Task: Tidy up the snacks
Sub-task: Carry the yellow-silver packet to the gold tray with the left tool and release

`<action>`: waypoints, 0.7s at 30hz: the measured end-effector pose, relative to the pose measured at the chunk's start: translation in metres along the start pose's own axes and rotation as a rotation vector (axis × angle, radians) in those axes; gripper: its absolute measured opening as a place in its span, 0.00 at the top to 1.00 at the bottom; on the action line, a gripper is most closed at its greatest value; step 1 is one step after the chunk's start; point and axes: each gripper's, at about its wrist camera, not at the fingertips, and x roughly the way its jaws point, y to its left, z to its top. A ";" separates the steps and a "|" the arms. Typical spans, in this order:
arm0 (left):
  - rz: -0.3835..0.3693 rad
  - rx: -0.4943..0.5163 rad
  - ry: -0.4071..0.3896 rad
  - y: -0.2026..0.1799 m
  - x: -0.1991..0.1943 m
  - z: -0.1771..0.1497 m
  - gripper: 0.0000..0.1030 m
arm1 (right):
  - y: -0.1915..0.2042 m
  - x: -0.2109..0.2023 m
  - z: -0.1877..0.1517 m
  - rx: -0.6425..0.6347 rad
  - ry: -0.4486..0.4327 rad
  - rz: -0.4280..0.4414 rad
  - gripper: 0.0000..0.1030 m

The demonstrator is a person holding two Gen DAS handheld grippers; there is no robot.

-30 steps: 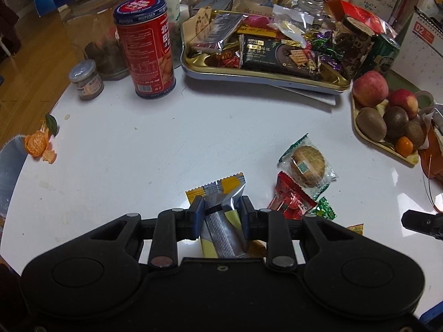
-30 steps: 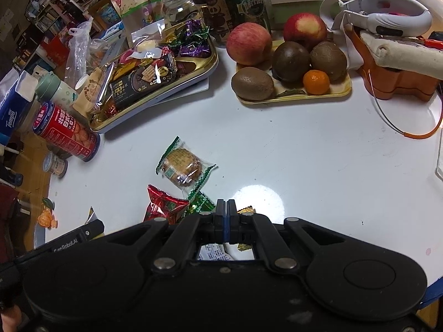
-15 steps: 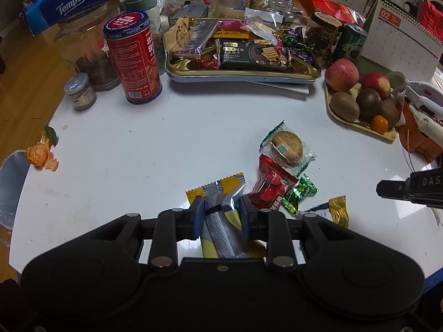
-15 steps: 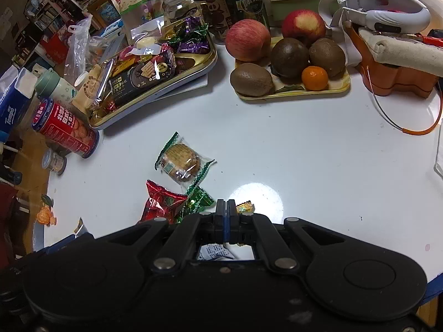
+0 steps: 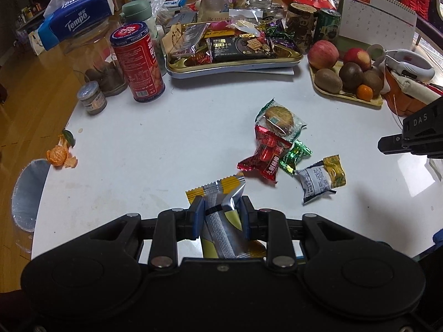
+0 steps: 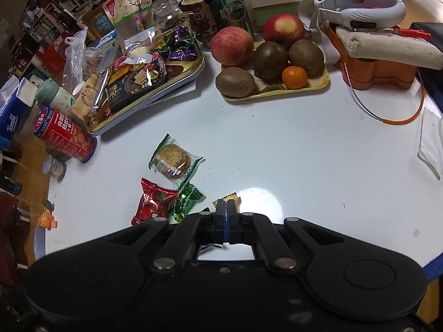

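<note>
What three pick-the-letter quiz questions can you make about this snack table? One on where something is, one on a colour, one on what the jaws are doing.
1. Where does the small orange fruit sit?
A in the snack tin
B on the fruit tray
C on the floor

2. What colour is the tall cookie can?
A red
B blue
C yellow

3. What is the left gripper doing?
A hanging open
B gripping a can
C gripping a snack bar

Answers:
1 B: the small orange fruit lies on the fruit tray.
2 A: the cookie can is red.
3 C: the left gripper has its jaws pinching the yellow and silver snack bar.
</note>
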 end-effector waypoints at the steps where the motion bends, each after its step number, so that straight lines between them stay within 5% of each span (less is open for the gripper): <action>1: -0.002 -0.003 0.005 0.000 -0.001 -0.005 0.66 | 0.000 -0.001 -0.003 0.001 0.002 0.001 0.98; 10: 0.051 0.025 -0.037 -0.001 -0.014 -0.056 0.66 | 0.000 -0.037 -0.035 -0.084 -0.099 0.018 0.98; 21: -0.006 0.004 -0.131 -0.007 -0.034 -0.120 0.66 | -0.024 -0.086 -0.131 -0.148 -0.251 0.066 0.98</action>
